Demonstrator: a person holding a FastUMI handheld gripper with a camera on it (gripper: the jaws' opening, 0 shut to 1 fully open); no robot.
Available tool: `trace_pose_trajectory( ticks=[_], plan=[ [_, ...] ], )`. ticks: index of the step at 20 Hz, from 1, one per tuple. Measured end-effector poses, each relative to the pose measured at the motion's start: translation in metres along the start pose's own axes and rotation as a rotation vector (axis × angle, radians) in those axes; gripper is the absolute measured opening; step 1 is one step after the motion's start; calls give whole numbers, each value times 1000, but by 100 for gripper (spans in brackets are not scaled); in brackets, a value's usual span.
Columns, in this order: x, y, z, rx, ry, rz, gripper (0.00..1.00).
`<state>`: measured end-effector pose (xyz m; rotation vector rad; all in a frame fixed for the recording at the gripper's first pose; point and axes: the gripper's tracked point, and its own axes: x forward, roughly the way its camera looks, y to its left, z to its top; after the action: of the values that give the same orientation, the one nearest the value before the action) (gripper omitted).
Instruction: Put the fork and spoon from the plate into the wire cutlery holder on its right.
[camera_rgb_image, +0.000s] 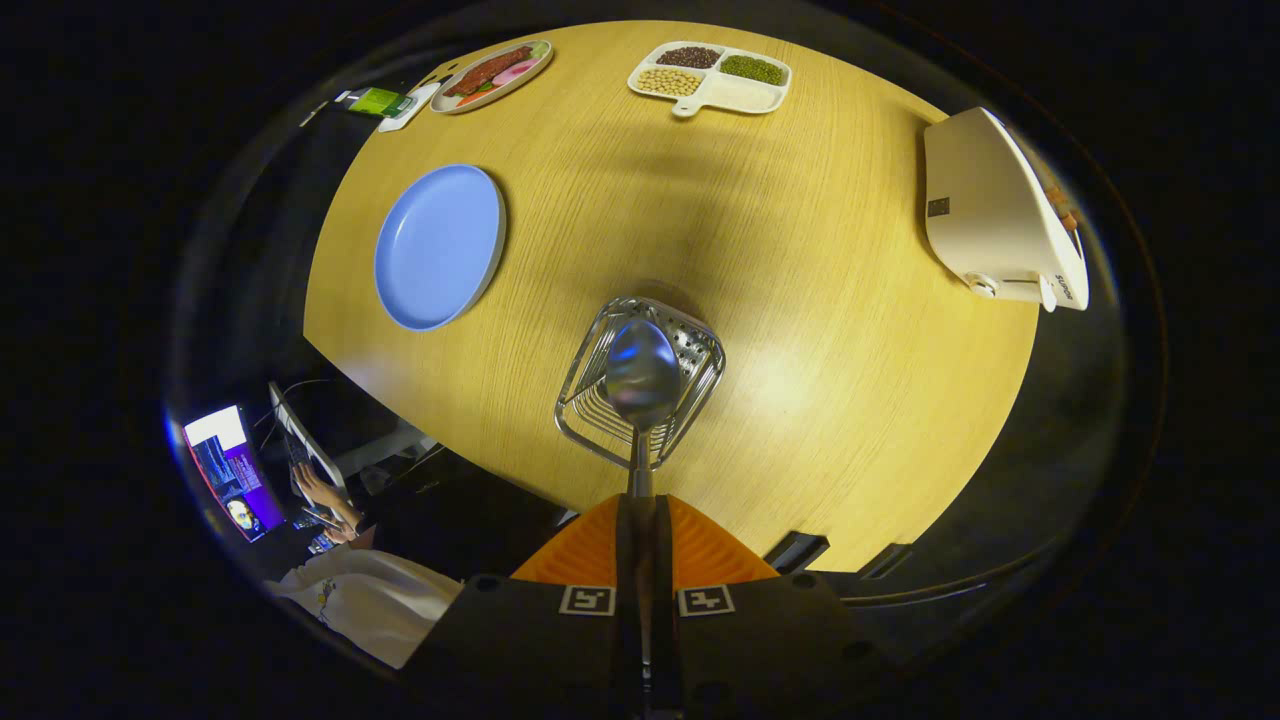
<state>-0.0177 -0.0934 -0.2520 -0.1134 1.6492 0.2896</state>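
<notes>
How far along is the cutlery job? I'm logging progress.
Done: the blue plate lies bare, both pieces lifted off. In hand: the gripper is shut on the spoon, bowl over the wire cutlery holder. Left: release the spoon inside. I can't make out the fork.

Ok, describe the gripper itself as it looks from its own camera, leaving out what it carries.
The gripper has two ridged, wedge-shaped fingers that taper forward and sit pressed close together. Behind them is a dark, blocky body with small round screw holes, and each half carries a square black-and-white tracking marker near the centre seam. No cables are visible.
</notes>
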Motion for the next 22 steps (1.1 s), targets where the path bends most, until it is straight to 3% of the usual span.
trace_pose_trajectory(
  ticks=[9,11,12,15,17,22],
  plan=[
    [13,-7,14,7,26,11,10],
    [8,-5,17,14,-4,17,14],
    [4,0,21,24,-29,36,33],
    [-17,16,29,67,-141,107,54],
    [-32,19,33,78,-230,111,99],
    [-71,32,27,114,-456,115,99]
  ],
)
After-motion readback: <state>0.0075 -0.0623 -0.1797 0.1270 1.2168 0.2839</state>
